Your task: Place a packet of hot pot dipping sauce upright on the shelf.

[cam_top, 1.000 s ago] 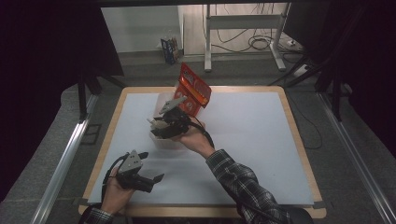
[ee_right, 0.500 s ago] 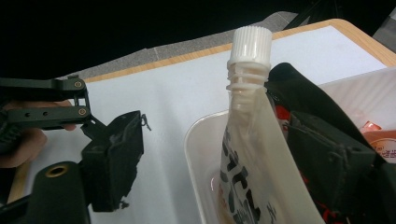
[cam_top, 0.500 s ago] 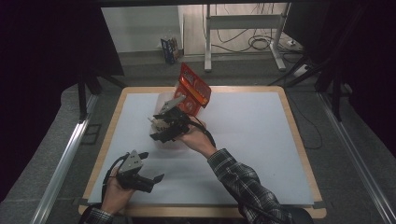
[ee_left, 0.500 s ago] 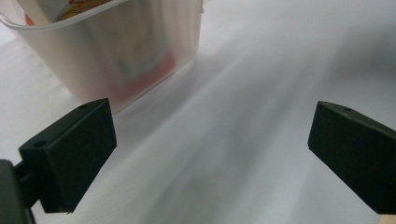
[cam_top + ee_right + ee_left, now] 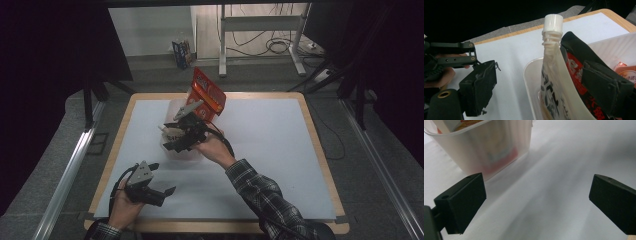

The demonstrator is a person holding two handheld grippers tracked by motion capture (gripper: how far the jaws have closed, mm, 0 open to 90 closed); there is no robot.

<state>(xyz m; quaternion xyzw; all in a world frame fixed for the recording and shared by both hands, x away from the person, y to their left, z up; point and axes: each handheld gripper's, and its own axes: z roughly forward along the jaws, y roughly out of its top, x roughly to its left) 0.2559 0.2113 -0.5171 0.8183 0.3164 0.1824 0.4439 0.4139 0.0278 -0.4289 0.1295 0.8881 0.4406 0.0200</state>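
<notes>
Item: spouted pouch (image 5: 551, 82), white screw cap up, standing in the translucent bin (image 5: 530, 82) at the far middle of the tabletop (image 5: 280, 150), beside a red-and-black packet (image 5: 576, 75) and, in the high view, a tall orange packet (image 5: 207, 92).

Right gripper (image 5: 539, 87): its fingers (image 5: 477, 87) have just been opening and now stand spread to either side of the pouch, pads clear of it. Judgement: pouch released; deposit in the bin looks complete.

Left gripper (image 5: 536, 197): fingers (image 5: 461, 200) spread wide, nothing between them, low over the tabletop near the bin's wall.
</notes>
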